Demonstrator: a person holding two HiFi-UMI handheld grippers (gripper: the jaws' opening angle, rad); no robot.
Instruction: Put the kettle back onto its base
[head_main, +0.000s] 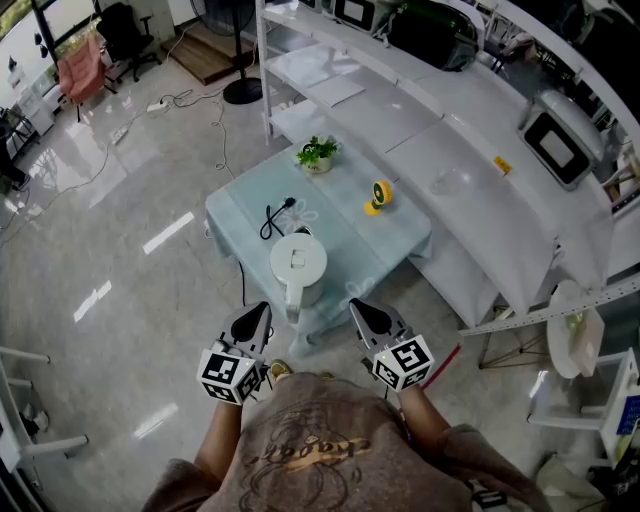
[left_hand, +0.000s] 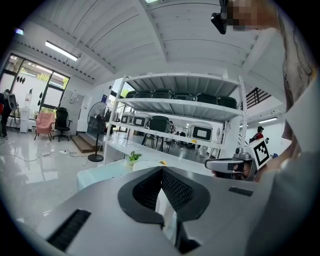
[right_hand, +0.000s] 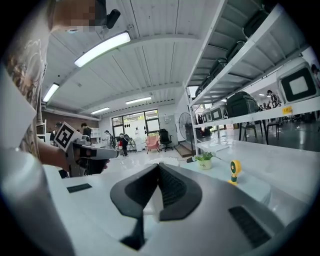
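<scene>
The white kettle (head_main: 297, 265) stands at the near edge of a small table with a pale blue cloth (head_main: 235, 205), its handle toward me. A black cord (head_main: 272, 218) lies coiled just behind it; the base itself is not clearly visible. My left gripper (head_main: 256, 318) and right gripper (head_main: 364, 312) hover short of the table edge, either side of the kettle handle, touching nothing. Both are shut with nothing in them. In the left gripper view the jaws (left_hand: 161, 170) meet at the tip; in the right gripper view the right gripper (right_hand: 159, 166) looks the same.
A small potted plant (head_main: 318, 153) and a yellow object (head_main: 379, 194) stand on the far part of the table. White shelving (head_main: 450, 130) runs behind it to the right. A fan stand (head_main: 242, 92) and cables lie on the glossy floor at the back left.
</scene>
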